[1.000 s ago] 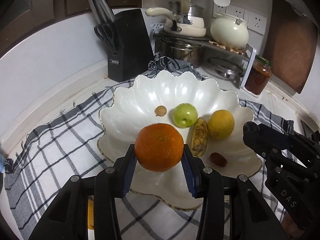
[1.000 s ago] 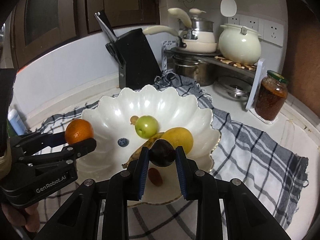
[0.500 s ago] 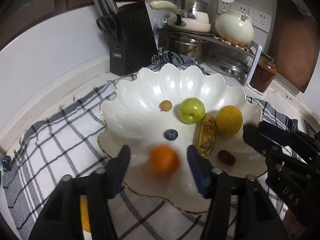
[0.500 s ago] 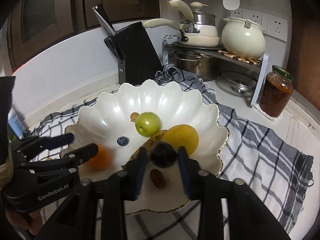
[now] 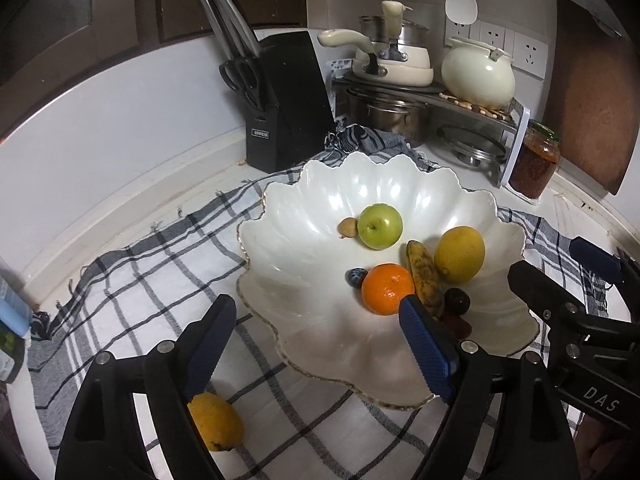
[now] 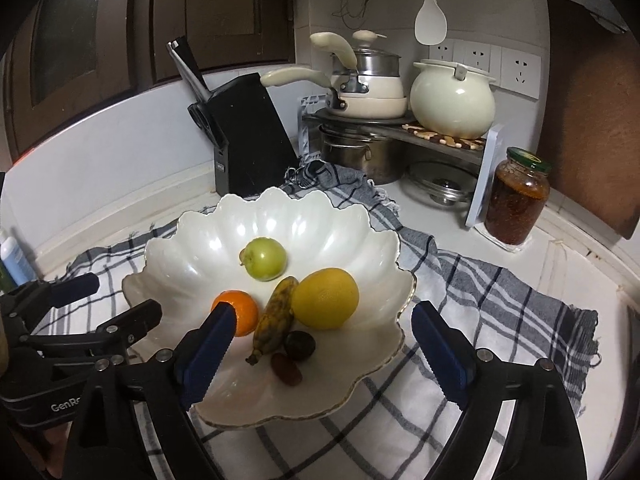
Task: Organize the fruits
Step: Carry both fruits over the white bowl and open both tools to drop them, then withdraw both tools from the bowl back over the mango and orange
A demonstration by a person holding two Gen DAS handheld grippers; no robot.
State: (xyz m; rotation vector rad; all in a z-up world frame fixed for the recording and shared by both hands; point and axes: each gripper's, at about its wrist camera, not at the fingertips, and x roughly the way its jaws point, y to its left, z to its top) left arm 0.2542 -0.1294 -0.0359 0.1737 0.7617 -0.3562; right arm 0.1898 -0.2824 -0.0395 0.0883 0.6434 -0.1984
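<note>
In the bowl, beyond both wide-open claws, lies the orange.

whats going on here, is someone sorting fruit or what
A person with a gripper in each hand is putting fruit into the white scalloped bowl. Both the left gripper and the right gripper are open and empty. The orange and the dark plum lie in the bowl beside the banana, the lemon and the green apple. One yellow fruit lies outside the bowl on the checked cloth.
</note>
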